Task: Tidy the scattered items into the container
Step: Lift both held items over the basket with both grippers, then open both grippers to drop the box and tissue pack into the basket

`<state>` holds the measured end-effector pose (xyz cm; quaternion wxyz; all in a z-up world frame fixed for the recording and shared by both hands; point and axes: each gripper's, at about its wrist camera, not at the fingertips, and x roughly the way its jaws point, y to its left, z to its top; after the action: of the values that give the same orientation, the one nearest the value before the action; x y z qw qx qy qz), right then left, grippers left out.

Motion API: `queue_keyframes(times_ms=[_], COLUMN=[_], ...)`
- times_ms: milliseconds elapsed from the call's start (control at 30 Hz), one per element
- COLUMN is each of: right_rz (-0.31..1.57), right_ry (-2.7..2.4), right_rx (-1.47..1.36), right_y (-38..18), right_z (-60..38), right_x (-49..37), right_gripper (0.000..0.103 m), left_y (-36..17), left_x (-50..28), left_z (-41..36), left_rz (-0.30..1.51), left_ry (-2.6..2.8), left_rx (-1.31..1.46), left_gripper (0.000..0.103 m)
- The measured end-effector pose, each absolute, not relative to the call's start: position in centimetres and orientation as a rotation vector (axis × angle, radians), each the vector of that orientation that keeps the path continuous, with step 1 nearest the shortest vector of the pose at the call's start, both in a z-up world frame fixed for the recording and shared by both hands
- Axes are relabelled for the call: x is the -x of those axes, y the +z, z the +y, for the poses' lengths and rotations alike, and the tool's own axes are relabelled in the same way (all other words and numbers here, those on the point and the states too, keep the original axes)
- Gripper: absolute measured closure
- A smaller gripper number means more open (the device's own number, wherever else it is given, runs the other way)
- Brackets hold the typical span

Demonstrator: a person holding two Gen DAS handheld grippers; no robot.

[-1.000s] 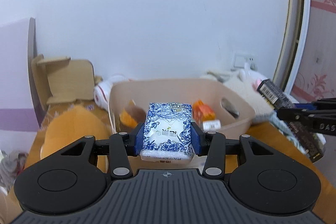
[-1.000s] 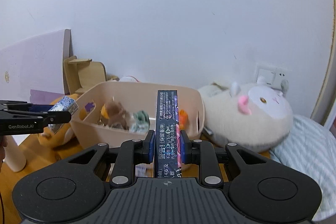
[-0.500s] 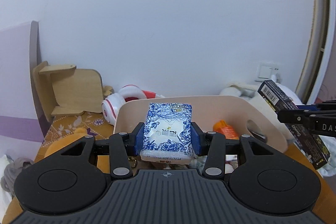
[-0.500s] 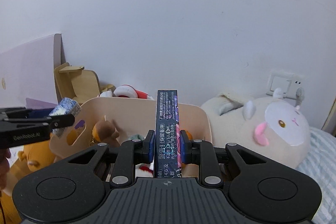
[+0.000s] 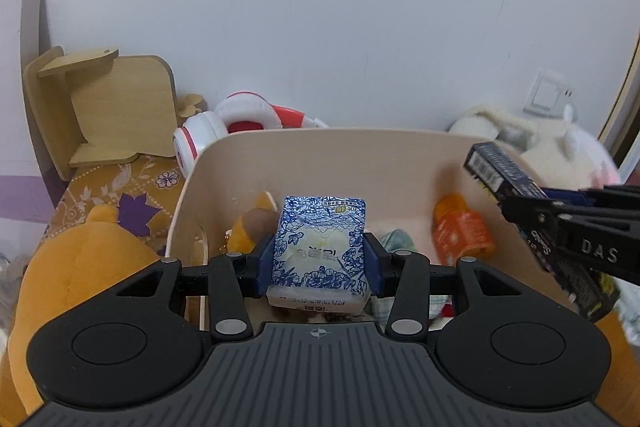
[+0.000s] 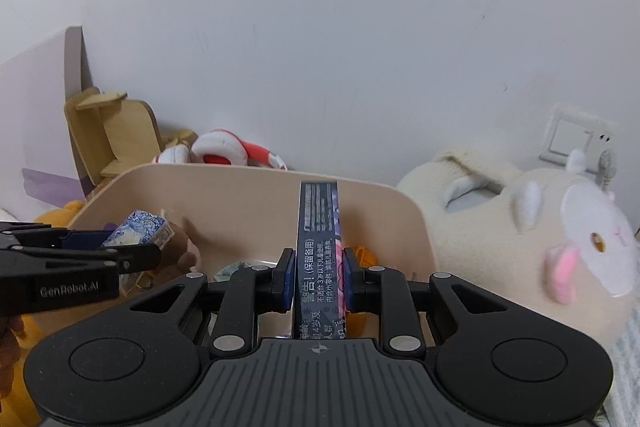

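Observation:
My left gripper (image 5: pixel 319 265) is shut on a blue-and-white tissue pack (image 5: pixel 320 247) and holds it over the beige bin (image 5: pixel 320 147). The pack also shows in the right wrist view (image 6: pixel 138 233). My right gripper (image 6: pixel 318 279) is shut on a dark narrow box (image 6: pixel 319 251), held upright over the bin (image 6: pixel 256 183). The box shows in the left wrist view (image 5: pixel 504 171) at the bin's right rim. Inside the bin lie an orange packet (image 5: pixel 460 231), a brown-orange plush toy (image 5: pixel 250 223) and a greenish cloth (image 5: pixel 394 241).
Red-and-white headphones (image 5: pixel 240 119) lie behind the bin by the wall. A wooden stand (image 5: pixel 100 107) is at the back left. An orange plush (image 5: pixel 80 267) lies left of the bin. A cream plush animal (image 6: pixel 532 227) lies to its right.
Both grippers have moved forward and higher over the bin, so I now look down into it. Each keeps its hold on its item.

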<state>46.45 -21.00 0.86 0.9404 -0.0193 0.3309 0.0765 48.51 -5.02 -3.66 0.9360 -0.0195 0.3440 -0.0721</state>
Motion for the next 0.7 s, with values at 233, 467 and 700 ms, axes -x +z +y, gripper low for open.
queue_keyframes(times_ms=[233,467,700], right_rz=[0.715,0.736,0.678], right_ry=[0.165,0.201,0.163], right_rx=[0.044,0.058,0.079], right_y=[-1.2,-2.3,-1.2], right_z=[-20.4,-20.2,-20.9], right_x=[-48.0,-48.3,-46.5], right_gripper=[0.082,0.064,0.040], left_y=[-5.0,-4.9,-4.1], left_x=[-49.5,-48.8,-47.0], left_z=[-5.7,-6.5,-6.7], left_rz=[0.745,0.703,0.672], left_ry=[-0.127,-0.153,-0.150], left_rx=[-0.015,-0.087,-0.112], left_gripper=[0.056,0.045,0.024])
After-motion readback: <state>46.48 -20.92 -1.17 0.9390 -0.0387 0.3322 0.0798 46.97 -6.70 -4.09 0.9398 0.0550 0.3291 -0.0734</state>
